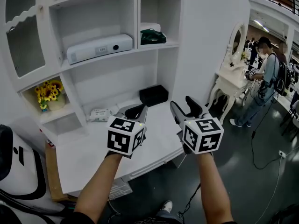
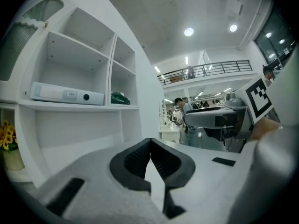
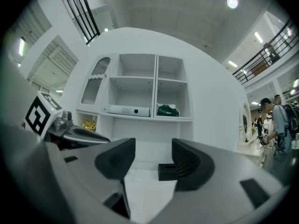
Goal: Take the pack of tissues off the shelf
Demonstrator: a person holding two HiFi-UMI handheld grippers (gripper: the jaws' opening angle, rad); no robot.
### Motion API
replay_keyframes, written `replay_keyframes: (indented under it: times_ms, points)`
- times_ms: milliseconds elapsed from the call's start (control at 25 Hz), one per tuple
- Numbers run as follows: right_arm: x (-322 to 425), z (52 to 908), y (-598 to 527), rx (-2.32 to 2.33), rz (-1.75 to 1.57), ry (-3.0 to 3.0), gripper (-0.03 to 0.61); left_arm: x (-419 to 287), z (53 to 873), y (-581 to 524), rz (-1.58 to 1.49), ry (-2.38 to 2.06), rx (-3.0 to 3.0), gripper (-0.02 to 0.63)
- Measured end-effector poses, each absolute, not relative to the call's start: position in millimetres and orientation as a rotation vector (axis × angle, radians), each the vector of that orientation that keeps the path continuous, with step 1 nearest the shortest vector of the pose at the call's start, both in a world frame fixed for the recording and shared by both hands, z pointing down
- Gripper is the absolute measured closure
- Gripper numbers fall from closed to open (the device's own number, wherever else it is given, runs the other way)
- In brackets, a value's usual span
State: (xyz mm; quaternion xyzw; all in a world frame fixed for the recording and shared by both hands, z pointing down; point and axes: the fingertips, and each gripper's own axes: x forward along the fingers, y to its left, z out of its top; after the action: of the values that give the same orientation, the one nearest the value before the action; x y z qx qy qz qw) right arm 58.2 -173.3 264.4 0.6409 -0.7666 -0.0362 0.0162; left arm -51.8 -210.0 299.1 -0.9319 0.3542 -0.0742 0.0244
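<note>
White shelving unit [image 1: 137, 13]. Head view: pack of tissues [image 1: 98, 114] lies flat on the low shelf, left of a black box [image 1: 153, 95]; print too small to read. Left gripper view: left gripper [image 2: 150, 148] jaws closed together, empty. Right gripper view: right gripper [image 3: 153, 157] jaws wide apart, gripping nothing.

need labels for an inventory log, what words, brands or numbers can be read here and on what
None can be read.
White box: small label, too blurred.
White pack: faint print, too small.
Green pack: no legible print.
Left cube and right cube: square markers only, no letters.
</note>
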Motion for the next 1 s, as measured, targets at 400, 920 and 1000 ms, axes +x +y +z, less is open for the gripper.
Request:
replay_keyframes:
  times_ms: [400,920,1000]
  points:
    - [120,255,-239,1.861,-0.116,-2.496,0.295,4,291,-267,-0.26,1.234,-2.82,0.607]
    - [145,240,-298,1.677,-0.145,-2.642,0.293,18,287,-310,-0.302,1.451,-2.714,0.607]
    - [141,237,-305,1.649,-0.147,-2.663,0.293,15,285,-314,-0.295,1.478,-2.706,0.607]
